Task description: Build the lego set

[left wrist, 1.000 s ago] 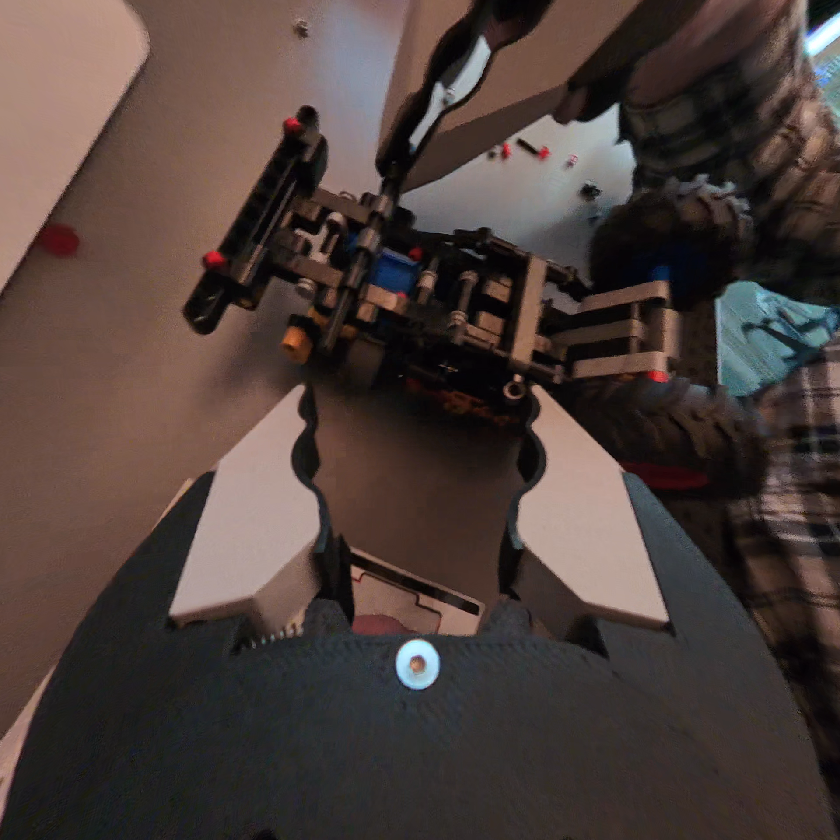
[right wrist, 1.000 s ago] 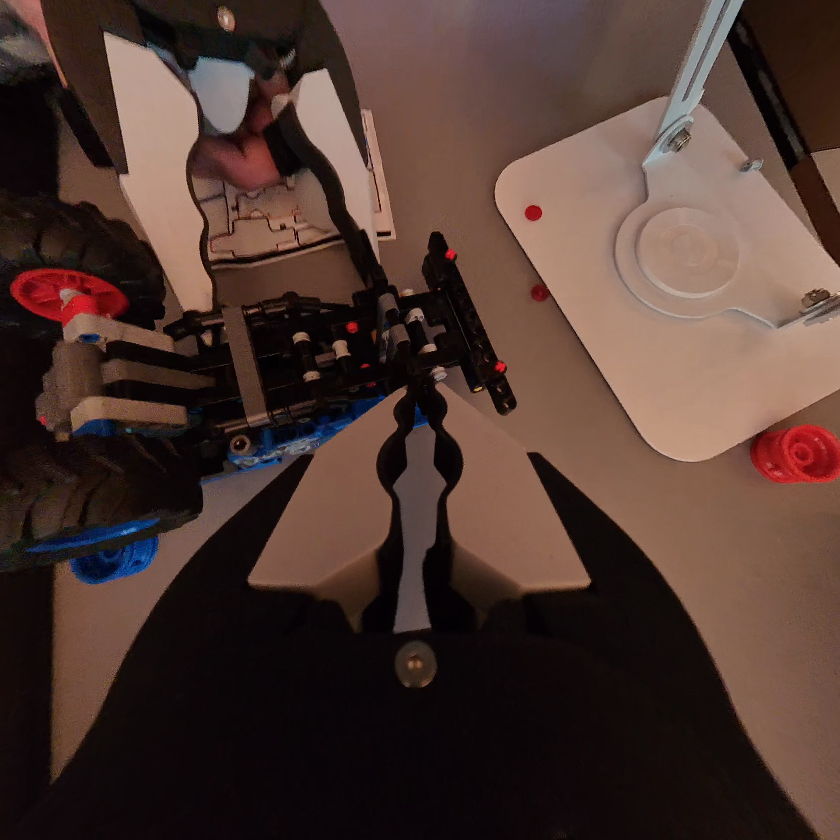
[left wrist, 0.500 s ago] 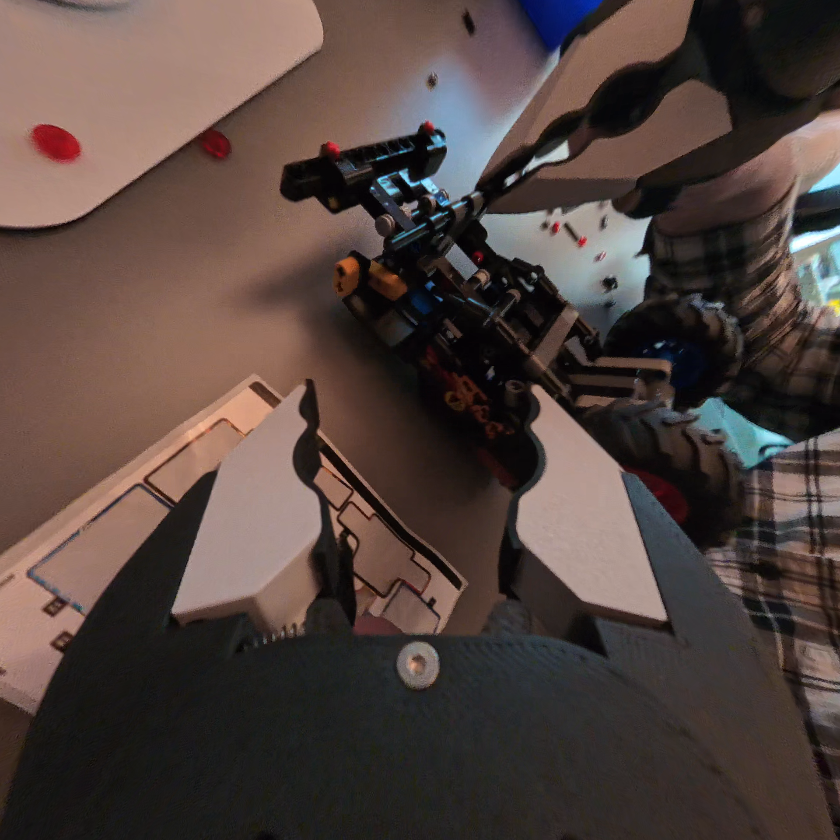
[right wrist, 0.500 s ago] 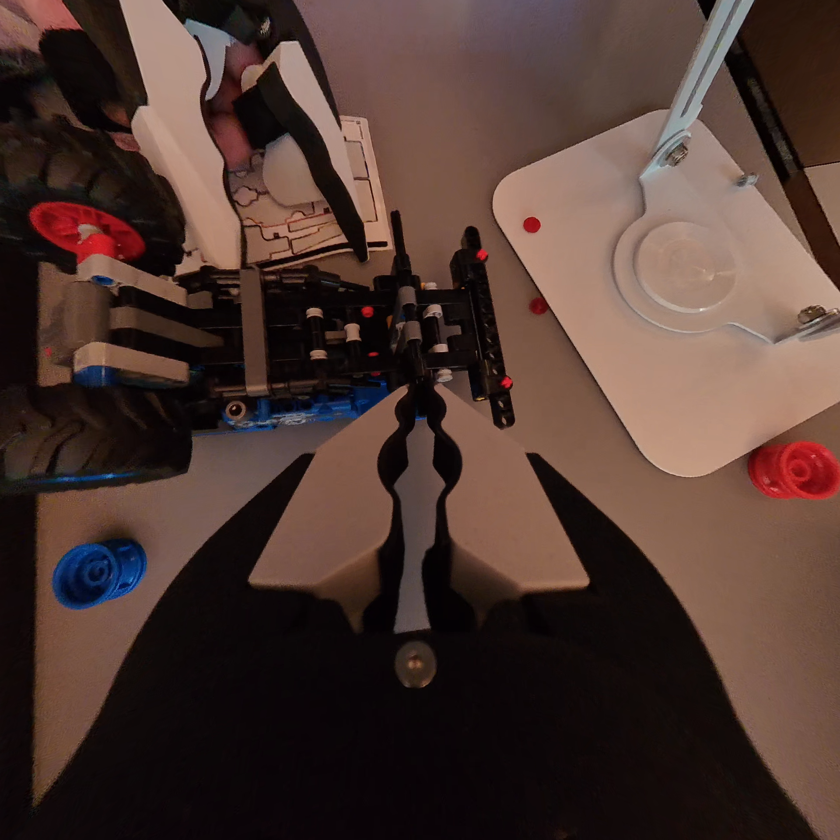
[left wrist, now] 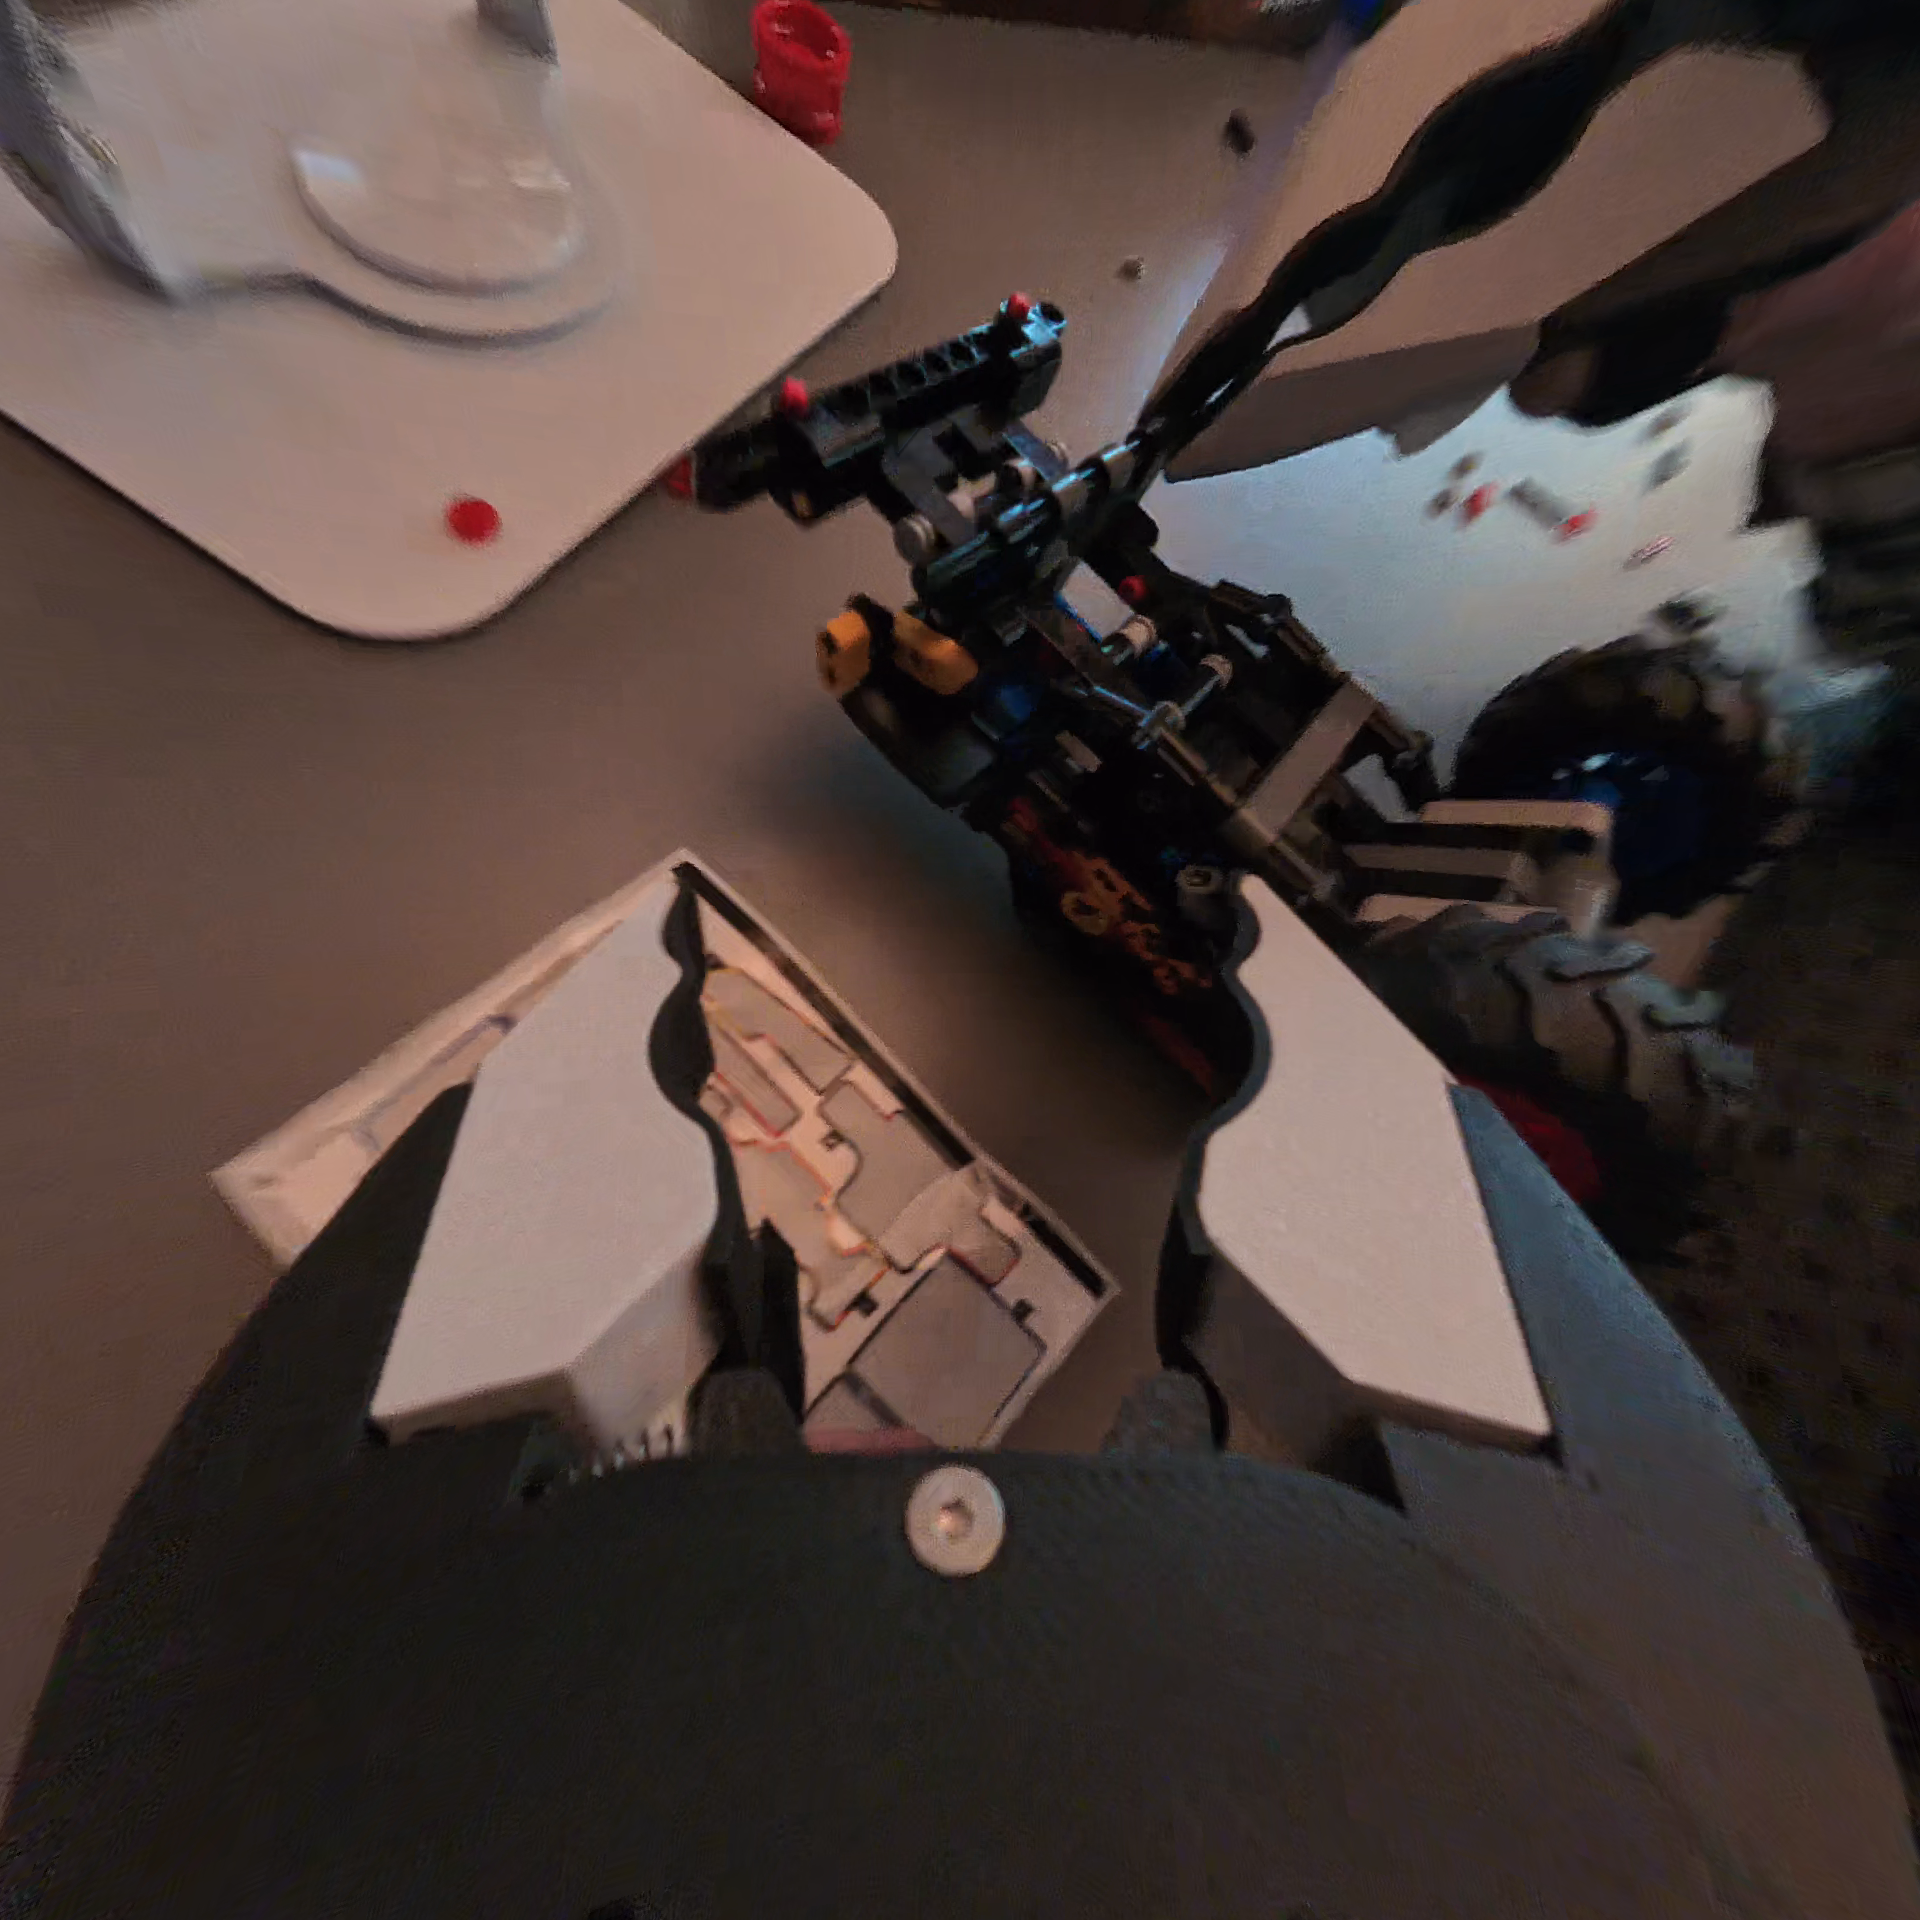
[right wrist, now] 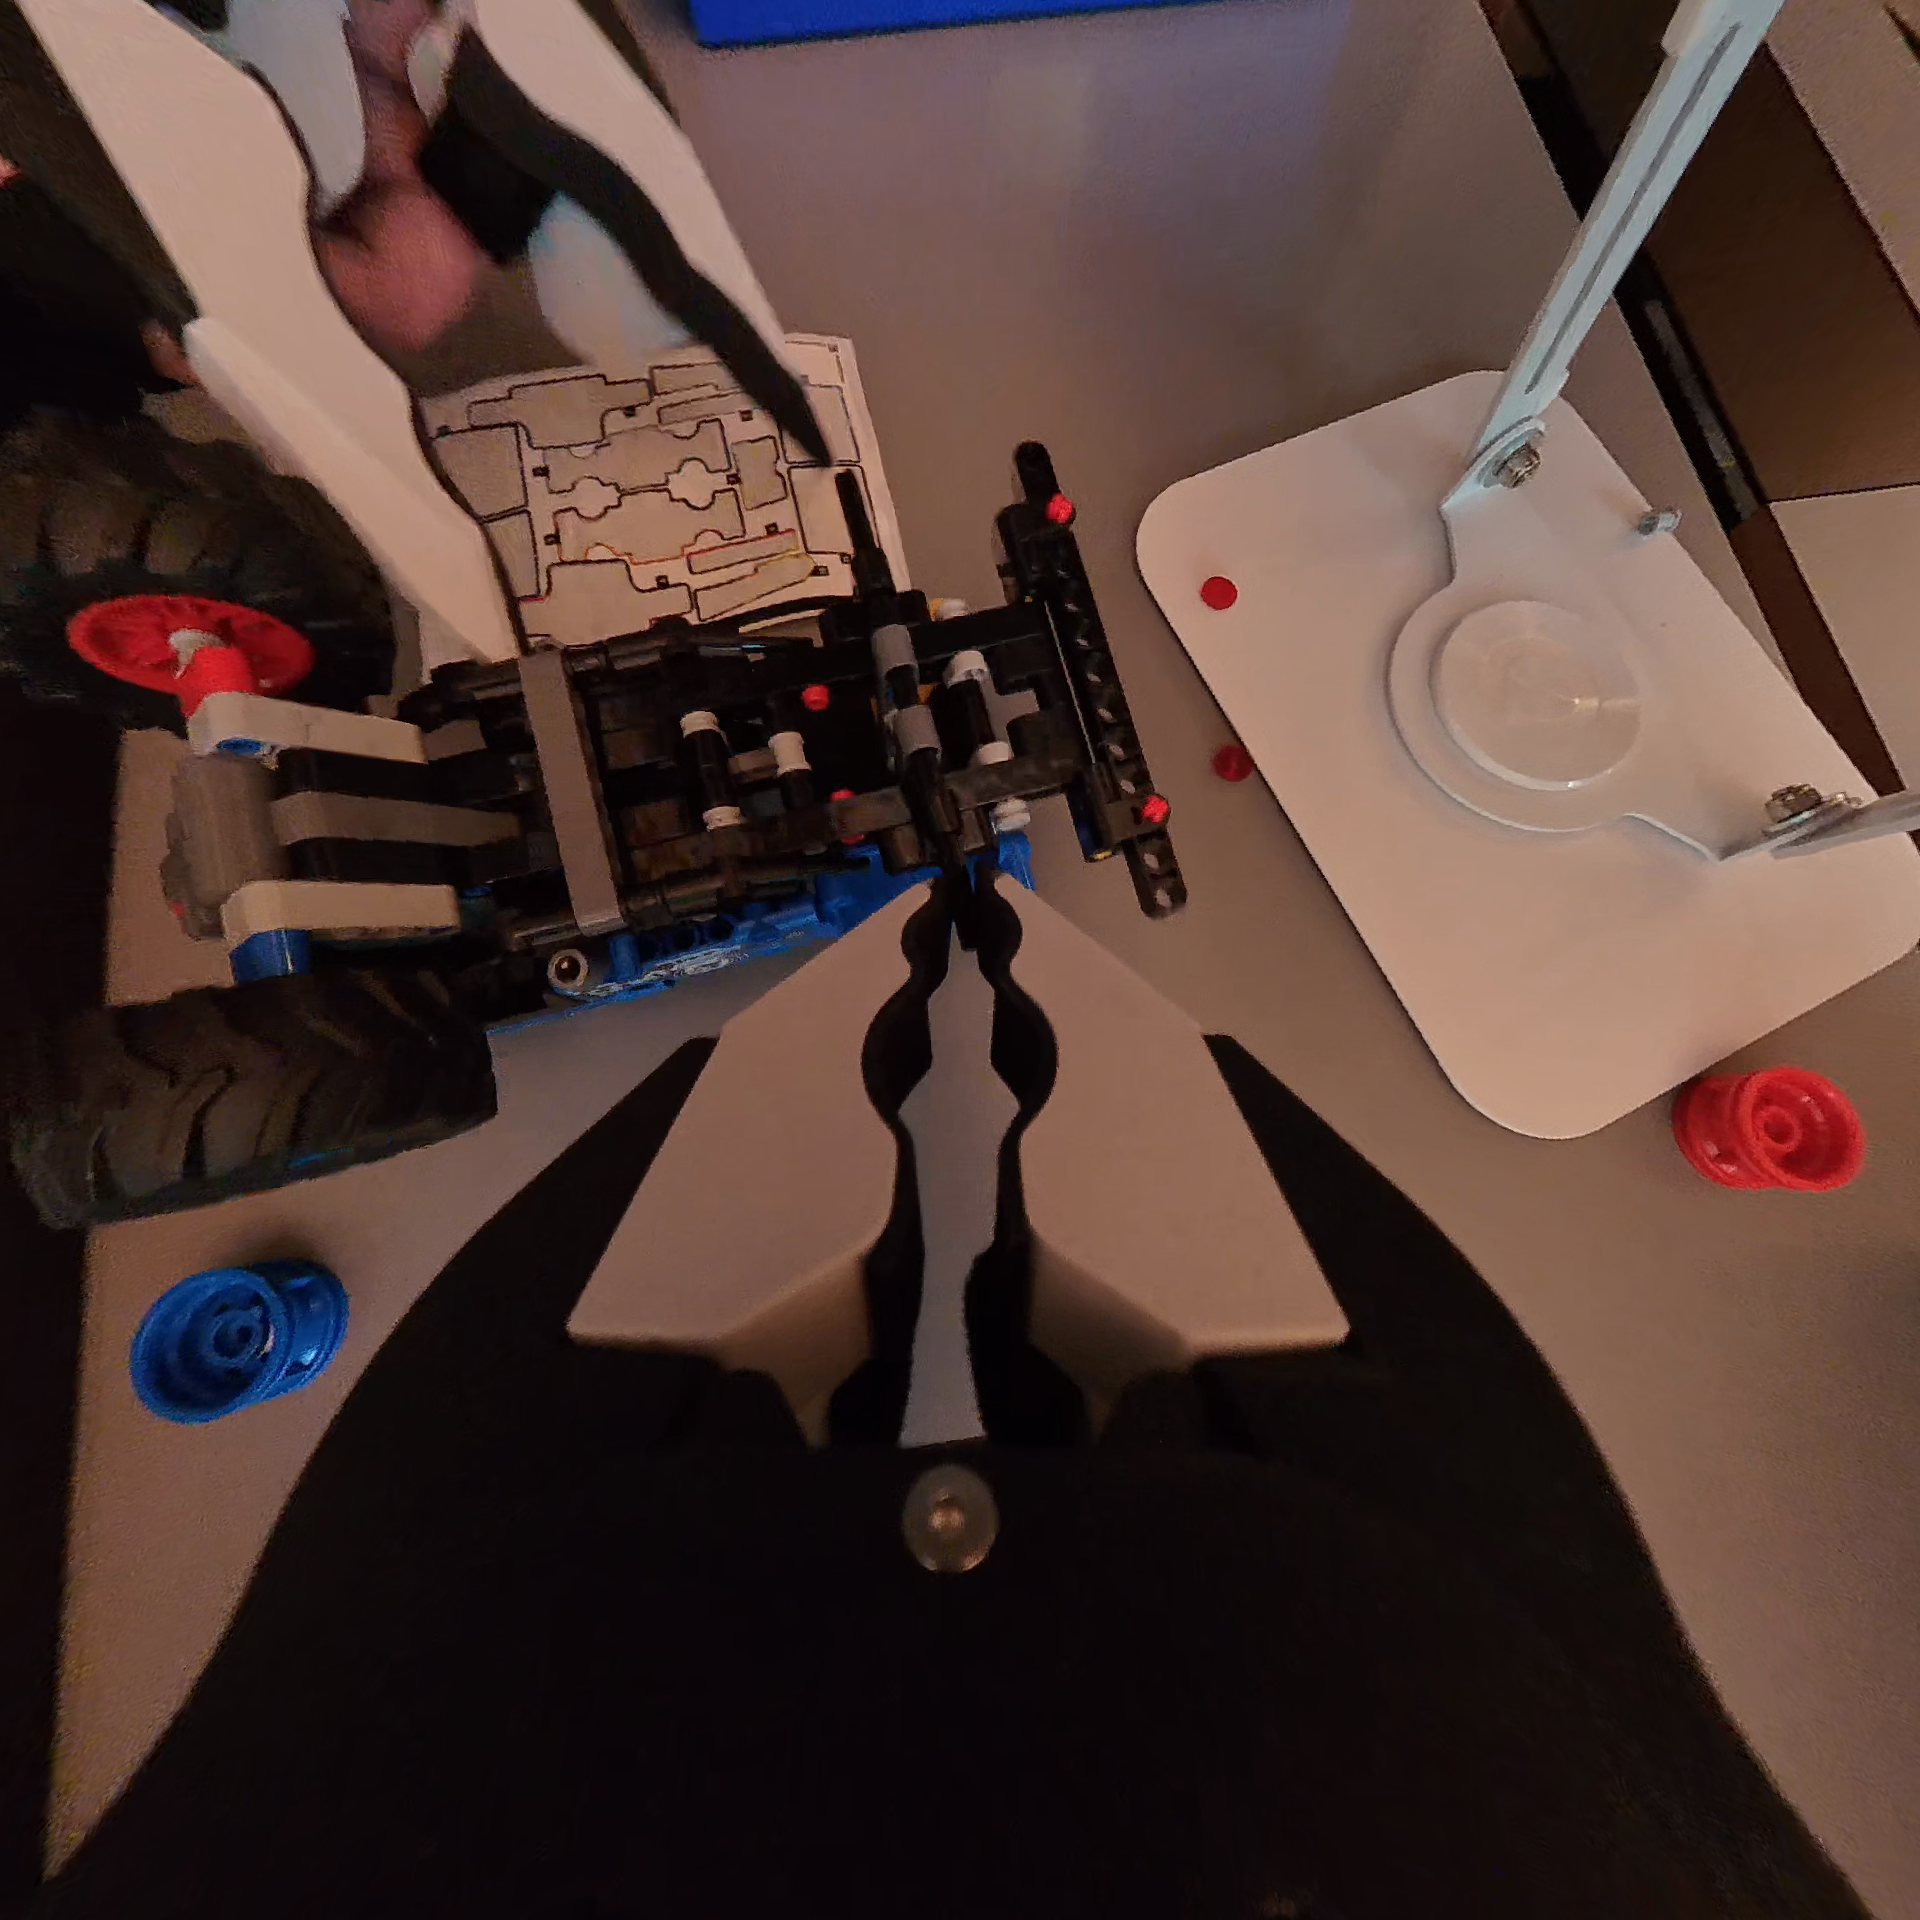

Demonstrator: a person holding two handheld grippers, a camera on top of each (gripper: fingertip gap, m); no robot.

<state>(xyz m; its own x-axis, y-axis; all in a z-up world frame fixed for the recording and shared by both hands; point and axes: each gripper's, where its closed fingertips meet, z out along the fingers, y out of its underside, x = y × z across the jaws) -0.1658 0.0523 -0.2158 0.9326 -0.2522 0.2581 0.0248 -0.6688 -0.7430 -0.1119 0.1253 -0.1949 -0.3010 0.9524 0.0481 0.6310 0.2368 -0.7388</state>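
The lego vehicle chassis lies on the grey table, black with a blue side and two big black tyres at its left end. My right gripper is shut on a thin black axle that runs across the chassis front, near the black holed beam. In the left wrist view the chassis lies ahead and to the right. My left gripper is open and empty above a sticker sheet, its right fingertip beside the chassis flank. The right gripper shows at top right.
A white stand base with a metal arm sits right of the chassis, a red stud on it. A loose red wheel hub and a blue wheel hub lie on the table. Small parts lie beyond the chassis. The left gripper's tips are roughly 10 centimeters from the right gripper's.
My left gripper has swung left and back from the chassis, so the sticker sheet and white base now show. My right gripper keeps its hold on the axle; the chassis has turned slightly.
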